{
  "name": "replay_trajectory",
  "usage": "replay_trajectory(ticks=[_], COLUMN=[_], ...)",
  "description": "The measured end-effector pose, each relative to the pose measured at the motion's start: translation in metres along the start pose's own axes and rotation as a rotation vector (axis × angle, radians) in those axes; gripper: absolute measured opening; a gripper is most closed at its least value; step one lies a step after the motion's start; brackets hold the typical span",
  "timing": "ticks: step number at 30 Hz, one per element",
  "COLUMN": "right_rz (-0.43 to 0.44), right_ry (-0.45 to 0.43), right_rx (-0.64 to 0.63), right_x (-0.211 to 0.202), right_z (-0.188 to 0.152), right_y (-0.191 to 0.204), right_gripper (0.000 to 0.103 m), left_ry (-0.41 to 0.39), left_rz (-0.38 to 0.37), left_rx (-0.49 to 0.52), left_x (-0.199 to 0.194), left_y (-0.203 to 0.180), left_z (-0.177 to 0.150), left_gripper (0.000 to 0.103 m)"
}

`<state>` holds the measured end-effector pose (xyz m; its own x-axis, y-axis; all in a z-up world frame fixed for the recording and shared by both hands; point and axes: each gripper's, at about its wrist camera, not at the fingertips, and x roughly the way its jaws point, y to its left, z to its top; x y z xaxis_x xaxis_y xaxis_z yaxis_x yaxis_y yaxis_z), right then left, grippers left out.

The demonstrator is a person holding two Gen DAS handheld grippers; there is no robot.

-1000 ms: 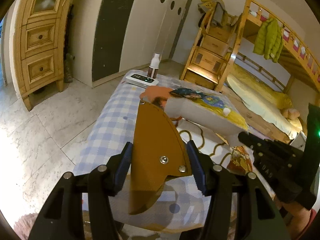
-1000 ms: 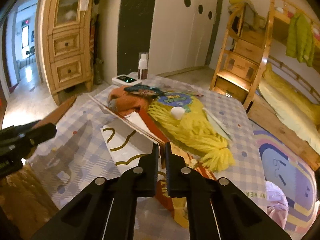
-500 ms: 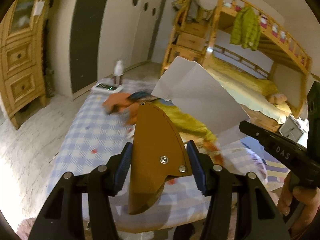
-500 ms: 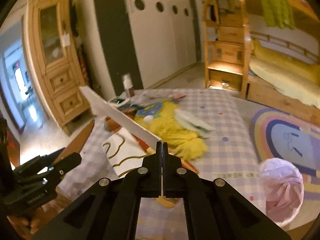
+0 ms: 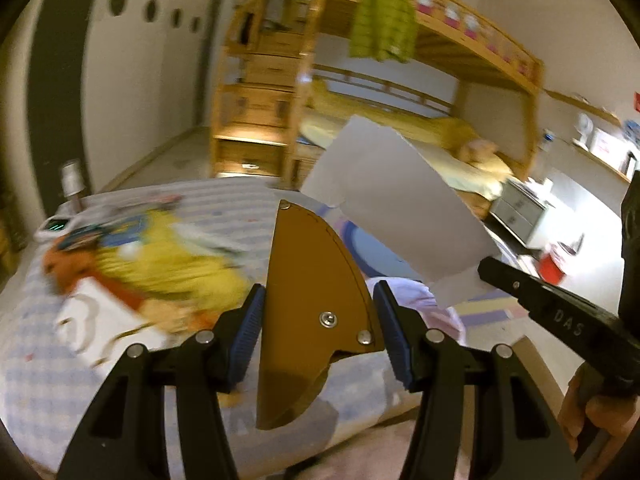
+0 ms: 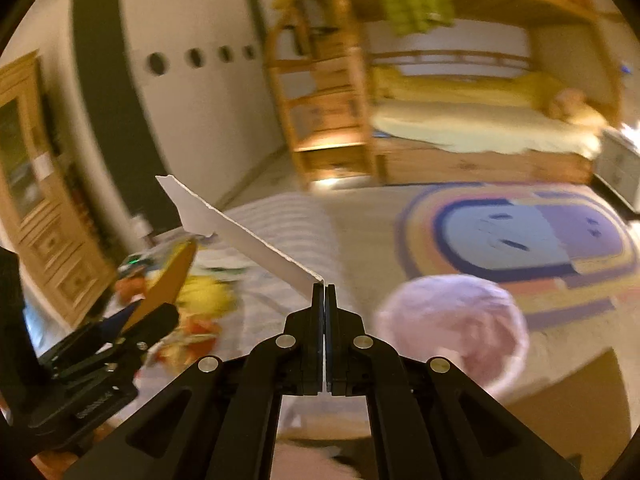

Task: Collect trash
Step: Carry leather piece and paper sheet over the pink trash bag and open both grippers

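1. Above the near edge of the checked tabletop (image 5: 36,380), the right claw (image 6: 325,286) is pinched fully closed on one corner of a torn white sheet of paper (image 6: 236,232), which stands up and away from the tips, clear of the surface.
2. Below and to the right of that claw sits the pink-lined trash bin (image 6: 452,324) on the floor, beside the rug (image 6: 520,236). Judging from this, the step in hand is carrying the paper over to the bin.
3. Bring the pinched corner over the bin's mouth, not merely its rim, before letting go; a light sheet will drift as it falls.
4. Lower the paper close to the liner first, since the sheet is wide and may catch the edge.
5. The left claw (image 5: 318,320) grips a brown leather sheath (image 5: 312,300) between its blue pads (image 5: 248,324), partly spread. Keep it well apart from the paper's path.
6. More litter, yellow and orange wrappers (image 5: 160,264), remains on the tabletop for later passes.
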<state>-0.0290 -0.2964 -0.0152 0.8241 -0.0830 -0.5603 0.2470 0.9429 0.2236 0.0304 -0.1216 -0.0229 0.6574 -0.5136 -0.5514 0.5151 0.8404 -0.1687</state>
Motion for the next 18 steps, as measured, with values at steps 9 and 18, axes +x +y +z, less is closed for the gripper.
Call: replay_trajectory(ticks=[9, 18], right_rz=[-0.216, -0.315], right_ry=[0.039, 0.131], right_rx=[0.170, 0.272], right_x=[0.014, 0.058], right_z=[-0.010, -0.024], right_y=[-0.097, -0.162], right_gripper=[0.000, 0.000], left_ry=[0.058, 0.124], left_rz=[-0.099, -0.163], left_rx=[0.090, 0.164], left_x=[0.062, 0.122], left_y=[-0.059, -0.106], left_z=[0.018, 0.031], left_gripper=[0.054, 0.054])
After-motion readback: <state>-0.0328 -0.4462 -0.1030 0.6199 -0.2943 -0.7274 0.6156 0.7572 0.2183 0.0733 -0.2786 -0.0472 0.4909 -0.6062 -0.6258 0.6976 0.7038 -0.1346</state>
